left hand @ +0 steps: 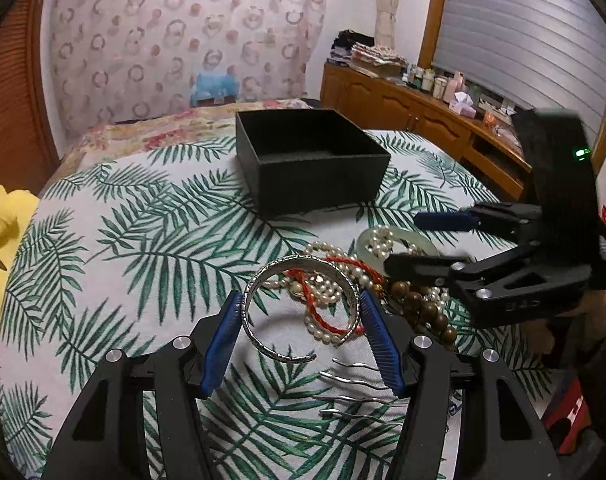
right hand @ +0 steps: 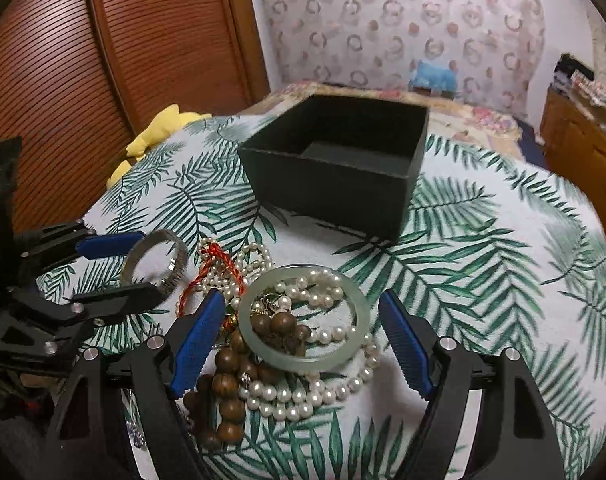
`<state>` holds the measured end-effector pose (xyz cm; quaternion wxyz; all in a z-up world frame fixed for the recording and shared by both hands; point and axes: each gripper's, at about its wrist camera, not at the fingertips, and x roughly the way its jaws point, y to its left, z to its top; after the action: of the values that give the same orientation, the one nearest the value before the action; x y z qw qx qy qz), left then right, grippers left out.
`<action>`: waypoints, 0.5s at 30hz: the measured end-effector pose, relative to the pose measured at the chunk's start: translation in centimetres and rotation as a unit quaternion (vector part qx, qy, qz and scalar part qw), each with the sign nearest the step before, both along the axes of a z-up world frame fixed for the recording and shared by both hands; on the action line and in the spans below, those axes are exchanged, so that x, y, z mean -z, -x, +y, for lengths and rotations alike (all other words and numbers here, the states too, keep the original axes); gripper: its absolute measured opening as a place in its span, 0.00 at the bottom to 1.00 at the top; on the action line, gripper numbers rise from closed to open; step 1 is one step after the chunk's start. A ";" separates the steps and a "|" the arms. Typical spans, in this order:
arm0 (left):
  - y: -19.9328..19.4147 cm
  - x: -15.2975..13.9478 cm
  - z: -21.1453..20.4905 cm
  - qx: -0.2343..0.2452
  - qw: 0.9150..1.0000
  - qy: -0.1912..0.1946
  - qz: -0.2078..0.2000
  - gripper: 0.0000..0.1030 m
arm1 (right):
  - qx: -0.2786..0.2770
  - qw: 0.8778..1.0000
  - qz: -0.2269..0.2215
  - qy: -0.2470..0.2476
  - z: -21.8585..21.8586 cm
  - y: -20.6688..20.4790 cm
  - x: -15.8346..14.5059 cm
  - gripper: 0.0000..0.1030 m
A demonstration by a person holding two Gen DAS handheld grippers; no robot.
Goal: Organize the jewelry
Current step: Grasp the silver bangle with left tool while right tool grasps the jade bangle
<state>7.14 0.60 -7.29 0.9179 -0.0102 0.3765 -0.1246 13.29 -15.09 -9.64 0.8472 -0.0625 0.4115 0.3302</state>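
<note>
Two blue pads of your left gripper (left hand: 301,320) pressed the silver cuff bangle (left hand: 299,306) on the leaf-print cloth (left hand: 143,240), black box (left hand: 311,160) beyond, your right gripper (right hand: 303,340) gaped around the jade bangle (right hand: 303,318), seemingly not touching, atop pearls (right hand: 303,396) and wooden beads (right hand: 231,380).

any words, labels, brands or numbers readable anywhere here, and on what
None can be read for certain.
Raised marks on the right gripper's black body: too blurred to read.
Engraving inside the silver bangle: too small to read.
White marks on a red thing at the right edge of the left wrist view: cut off, unreadable.
The black box shows no label.
</note>
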 end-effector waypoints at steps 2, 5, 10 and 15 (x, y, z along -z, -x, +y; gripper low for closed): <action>0.0 -0.2 0.2 -0.003 1.000 0.001 -0.002 0.56 | -0.005 1.000 0.005 0.005 0.3 -0.2 0.2 0.77; -0.1 -0.4 0.5 -0.005 1.000 0.000 -0.004 0.56 | -0.008 1.000 0.006 0.015 0.5 -0.4 0.4 0.73; -0.3 -0.7 0.7 -0.008 1.000 0.001 -0.008 0.56 | -0.017 0.999 0.009 0.029 1.0 -0.7 0.5 0.73; -0.5 -0.9 0.7 -0.007 1.000 0.002 -0.010 0.56 | -0.023 0.999 0.021 0.023 1.0 -1.3 0.8 0.73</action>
<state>7.67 1.33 -6.36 0.9224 -0.0134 0.3671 -0.1192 14.54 -14.05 -10.46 0.8290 -0.0844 0.4354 0.3408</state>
